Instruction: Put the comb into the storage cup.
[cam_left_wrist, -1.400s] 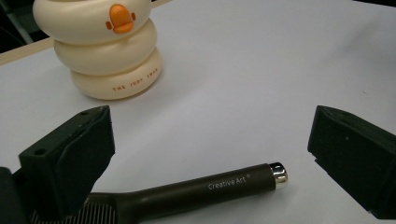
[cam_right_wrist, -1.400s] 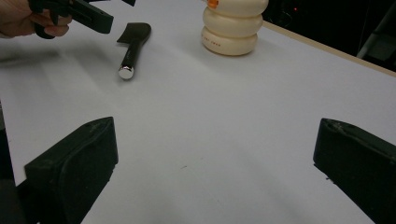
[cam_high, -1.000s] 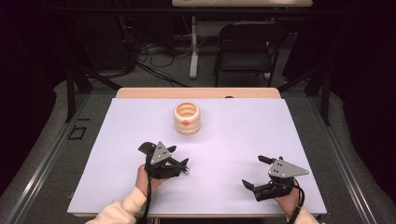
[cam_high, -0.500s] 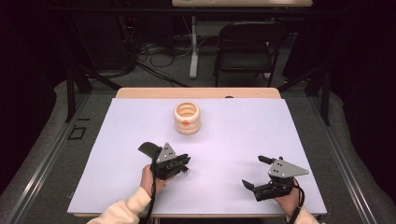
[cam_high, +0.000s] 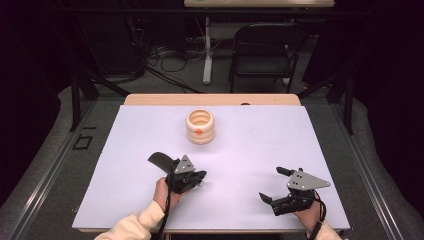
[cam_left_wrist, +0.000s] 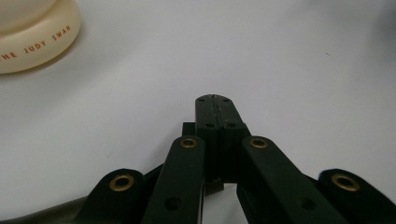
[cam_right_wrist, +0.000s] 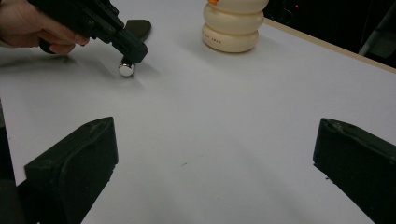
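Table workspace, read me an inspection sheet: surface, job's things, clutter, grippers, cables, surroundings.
Surface: white tabletop, no spills seen; wooden edge at the far side.
Job's things: small shiny metal piece on the tabletop right under the left gripper's tip, contact unclear; cream ribbed jar upright, farther back.
Clutter: dark flat piece beside the left gripper; what it is cannot be told.
Grippers: left gripper shut, jaws have just been closing, nothing seen between them; right gripper open, nothing between its jaws.
Cables: one trails from each gripper toward the person; loose floor cables beyond the table.
Surroundings: black folding chair, dark room.
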